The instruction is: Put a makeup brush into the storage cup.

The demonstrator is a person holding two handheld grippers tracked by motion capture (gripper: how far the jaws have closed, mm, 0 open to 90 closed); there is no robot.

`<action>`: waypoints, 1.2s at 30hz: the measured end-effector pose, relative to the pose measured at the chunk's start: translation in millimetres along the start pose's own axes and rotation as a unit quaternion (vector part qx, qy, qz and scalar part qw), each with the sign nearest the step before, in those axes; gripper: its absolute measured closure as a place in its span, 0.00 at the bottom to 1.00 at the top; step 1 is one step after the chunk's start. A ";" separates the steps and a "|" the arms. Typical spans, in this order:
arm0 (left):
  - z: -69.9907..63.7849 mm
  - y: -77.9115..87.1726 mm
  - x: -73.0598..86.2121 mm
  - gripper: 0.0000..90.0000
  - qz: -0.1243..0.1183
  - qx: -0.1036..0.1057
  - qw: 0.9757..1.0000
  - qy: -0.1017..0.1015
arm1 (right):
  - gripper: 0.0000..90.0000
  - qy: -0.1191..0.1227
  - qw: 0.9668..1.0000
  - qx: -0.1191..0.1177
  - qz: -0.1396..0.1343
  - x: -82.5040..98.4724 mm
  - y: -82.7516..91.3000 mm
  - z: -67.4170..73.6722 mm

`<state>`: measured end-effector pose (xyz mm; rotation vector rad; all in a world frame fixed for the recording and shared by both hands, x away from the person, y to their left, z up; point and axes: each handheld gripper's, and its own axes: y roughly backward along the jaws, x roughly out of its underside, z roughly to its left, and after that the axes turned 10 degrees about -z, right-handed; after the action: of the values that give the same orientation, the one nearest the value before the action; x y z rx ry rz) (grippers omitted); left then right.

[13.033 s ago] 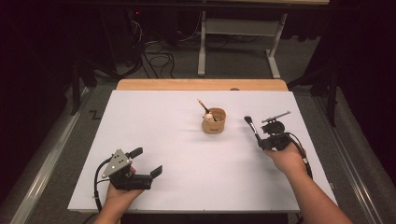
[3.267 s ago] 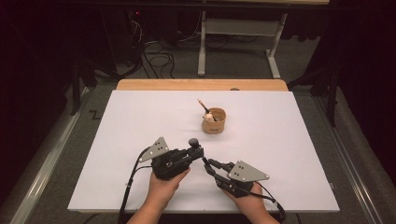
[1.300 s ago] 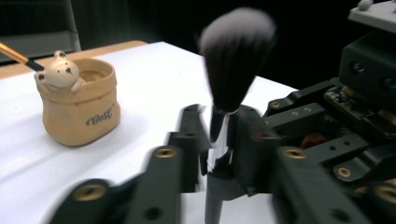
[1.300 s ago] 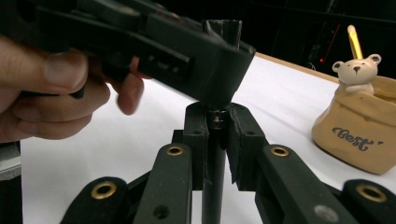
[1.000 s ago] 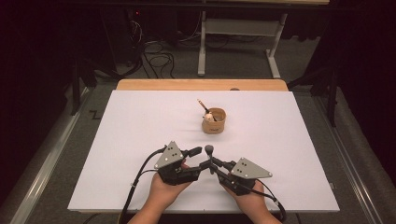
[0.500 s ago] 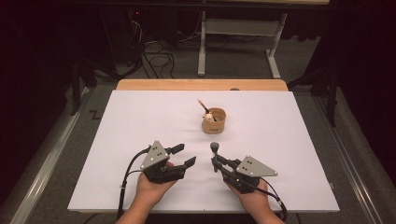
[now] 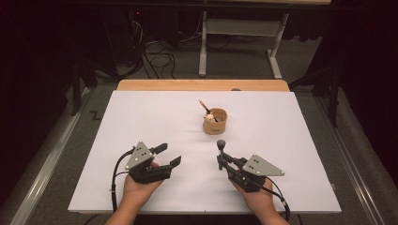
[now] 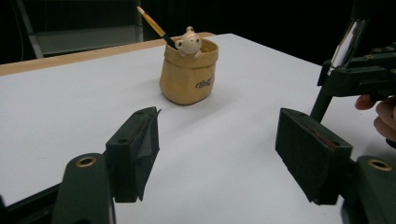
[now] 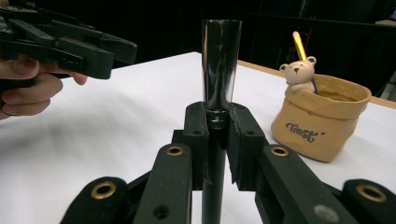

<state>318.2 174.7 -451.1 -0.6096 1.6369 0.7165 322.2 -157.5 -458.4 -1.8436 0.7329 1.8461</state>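
Observation:
My right gripper (image 7: 220, 162) is shut on a dark glossy stick (image 7: 220, 146) with a wider cylinder top (image 9: 221, 65) and holds it upright near the table's front. To the left of it, my left gripper (image 7: 171, 153) is open. Its jaws have just been opening, and nothing lies between its pads (image 8: 140, 149). In the left gripper view the stick (image 8: 348, 39) and the right gripper (image 8: 369, 79) show at the right edge. A tan pot (image 7: 215, 121) with a small bear figure (image 9: 298, 72) and a pencil (image 8: 154, 23) in it stands behind both grippers.
A white sheet (image 7: 141, 117) covers the table, and a wooden strip (image 7: 202, 85) runs along its far edge. Table legs and cables (image 7: 155, 51) lie on the floor beyond it. The person's left hand (image 9: 28, 88) grips the left gripper (image 9: 70, 44) in the right gripper view.
The left gripper has drawn away to the left from the right gripper and its jaws stand wider. The stick stays upright in the right gripper, which has hardly moved.

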 end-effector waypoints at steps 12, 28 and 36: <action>17.4 21.5 0.8 0.24 0.002 -0.033 0.999 0.000 | 0.89 0.001 1.000 0.015 -0.005 -2.1 5.8 -6.9; 28.6 34.9 16.2 0.06 -0.003 -0.070 0.998 -0.005 | 0.89 -0.003 0.999 0.035 -0.013 -4.2 18.7 -22.8; 28.2 38.3 23.2 0.00 -0.005 -0.082 0.997 -0.010 | 0.89 -0.008 0.999 0.052 -0.016 -5.2 24.9 -31.8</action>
<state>305.0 221.2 -472.6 -0.7251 1.5648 0.8530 331.1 -196.5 -450.8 -1.7637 0.7739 1.7675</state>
